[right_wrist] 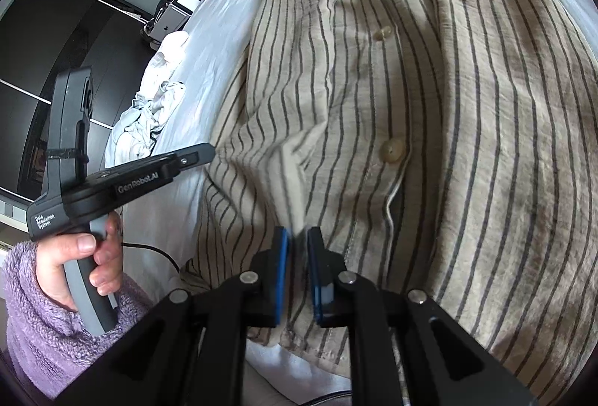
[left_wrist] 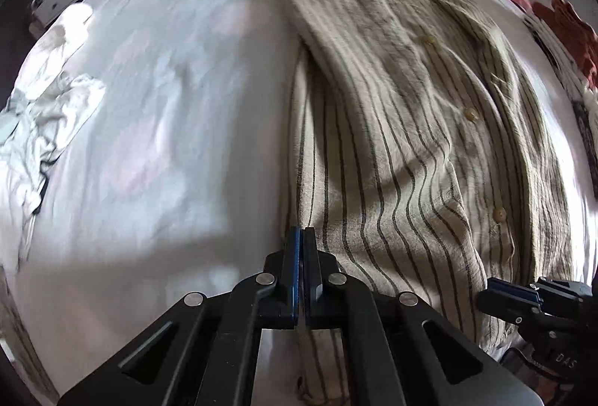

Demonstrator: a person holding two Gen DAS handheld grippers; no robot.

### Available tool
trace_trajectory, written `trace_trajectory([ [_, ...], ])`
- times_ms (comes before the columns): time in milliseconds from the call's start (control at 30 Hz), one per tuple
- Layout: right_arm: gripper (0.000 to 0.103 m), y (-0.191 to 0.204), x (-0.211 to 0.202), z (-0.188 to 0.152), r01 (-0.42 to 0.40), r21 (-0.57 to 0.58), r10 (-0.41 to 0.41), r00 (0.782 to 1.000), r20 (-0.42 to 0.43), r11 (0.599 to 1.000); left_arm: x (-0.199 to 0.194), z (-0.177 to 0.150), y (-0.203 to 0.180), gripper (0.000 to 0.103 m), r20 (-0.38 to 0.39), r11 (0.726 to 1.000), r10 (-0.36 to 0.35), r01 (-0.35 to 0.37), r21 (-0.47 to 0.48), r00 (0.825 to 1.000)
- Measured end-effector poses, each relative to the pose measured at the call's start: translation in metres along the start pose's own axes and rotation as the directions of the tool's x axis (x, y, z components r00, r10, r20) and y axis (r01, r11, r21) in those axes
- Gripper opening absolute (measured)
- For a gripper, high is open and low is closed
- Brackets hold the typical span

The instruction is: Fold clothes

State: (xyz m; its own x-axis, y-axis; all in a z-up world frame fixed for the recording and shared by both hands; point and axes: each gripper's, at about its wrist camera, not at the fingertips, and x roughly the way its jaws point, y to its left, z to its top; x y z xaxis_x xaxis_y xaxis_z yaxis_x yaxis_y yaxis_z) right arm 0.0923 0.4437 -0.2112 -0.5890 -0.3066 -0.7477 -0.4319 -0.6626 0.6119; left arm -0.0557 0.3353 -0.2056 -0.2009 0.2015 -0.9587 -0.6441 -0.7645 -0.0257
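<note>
Lying buttoned-side up on the bed (left_wrist: 157, 114), the striped shirt (right_wrist: 429, 107) looks light, limp and crease-prone, so pinch hem or side seam; left hand-held gripper (left_wrist: 301, 238) pressed closed, apparently empty, right hand-held gripper (right_wrist: 297, 238) slightly parted over hem, grip unclear.

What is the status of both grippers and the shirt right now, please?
Left gripper shut on shirt edge. Right gripper slightly open, a fold of cloth between its pads. Shirt buttoned, spread on bed. Nothing blocking.
</note>
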Motion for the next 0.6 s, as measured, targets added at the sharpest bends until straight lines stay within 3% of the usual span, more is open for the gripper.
trace_trajectory([
  [167, 0.012, 0.002, 0.002, -0.001, -0.003, -0.008, 0.003, 1.0, -0.014, 1.0, 0.011, -0.005, 0.028, 0.0, -0.072, 0.987, 0.074, -0.083, -0.135, 0.995],
  [200, 0.013, 0.002, 0.002, -0.001, -0.005, -0.011, 0.005, 1.0, -0.016, 1.0, 0.012, -0.005, 0.032, 0.0, -0.077, 0.985, 0.05, -0.063, -0.164, 0.996],
  [333, 0.013, 0.005, 0.002, -0.001, -0.013, -0.026, 0.013, 1.0, -0.014, 1.0, 0.002, -0.005, 0.033, 0.003, -0.022, 0.971, -0.141, 0.134, -0.2, 0.99],
  [367, 0.013, 0.006, 0.002, -0.001, -0.018, -0.026, 0.017, 1.0, -0.013, 1.0, -0.002, -0.004, 0.031, 0.007, -0.006, 0.966, -0.174, 0.169, -0.194, 0.985],
  [467, 0.019, 0.005, 0.004, -0.002, -0.036, -0.016, 0.035, 0.999, -0.023, 0.999, -0.001, -0.008, 0.021, 0.043, -0.029, 0.976, -0.157, 0.15, -0.16, 0.987],
  [600, 0.024, 0.008, 0.01, -0.004, -0.057, -0.018, 0.056, 0.997, -0.048, 0.998, 0.003, -0.011, 0.019, 0.044, -0.063, 0.973, -0.174, 0.161, -0.163, 0.983],
])
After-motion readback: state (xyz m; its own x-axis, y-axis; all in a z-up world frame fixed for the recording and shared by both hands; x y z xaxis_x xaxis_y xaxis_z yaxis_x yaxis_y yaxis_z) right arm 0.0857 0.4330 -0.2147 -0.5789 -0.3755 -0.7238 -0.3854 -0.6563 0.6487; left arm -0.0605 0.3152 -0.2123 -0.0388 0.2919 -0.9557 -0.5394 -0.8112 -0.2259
